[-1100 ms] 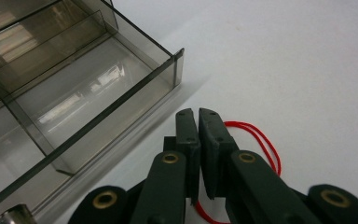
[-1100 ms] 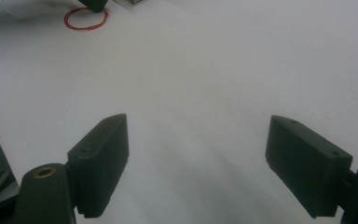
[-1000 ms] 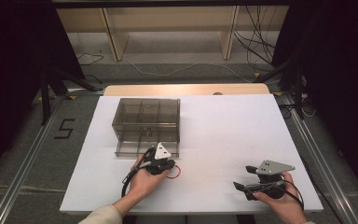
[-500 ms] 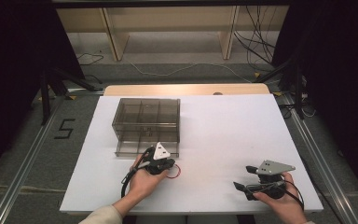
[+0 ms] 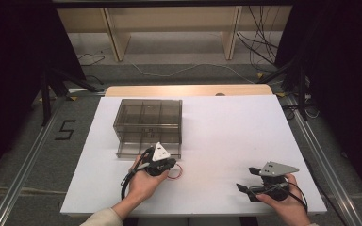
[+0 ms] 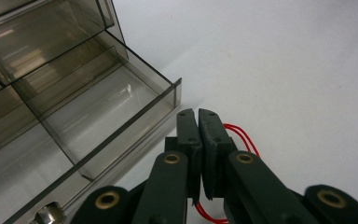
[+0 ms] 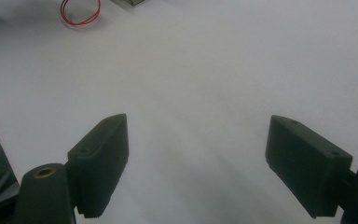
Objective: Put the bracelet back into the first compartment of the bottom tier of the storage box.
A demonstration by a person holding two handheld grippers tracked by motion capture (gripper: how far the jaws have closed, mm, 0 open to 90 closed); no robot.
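A smoky clear plastic drawer box (image 5: 148,117) stands on the white table (image 5: 226,127), its lower drawer (image 5: 146,149) pulled out toward me. In the left gripper view the drawer's (image 6: 98,126) divided compartments hold nothing that I can see. My left gripper (image 5: 171,164) sits just in front of the drawer's right corner, and its jaws (image 6: 198,114) are shut on a thin red wire loop (image 6: 242,135). The loop (image 5: 175,172) hangs out to the right of the jaws. My right gripper (image 5: 246,179) rests at the front right, open (image 7: 196,168), with bare table between its pads.
A wooden board (image 5: 188,90) edges the table's far side. Shelving legs and cables (image 5: 259,52) lie on the floor beyond. A black cable (image 5: 125,186) trails from the left gripper. In the right gripper view the red loop (image 7: 80,13) lies far off at the top left.
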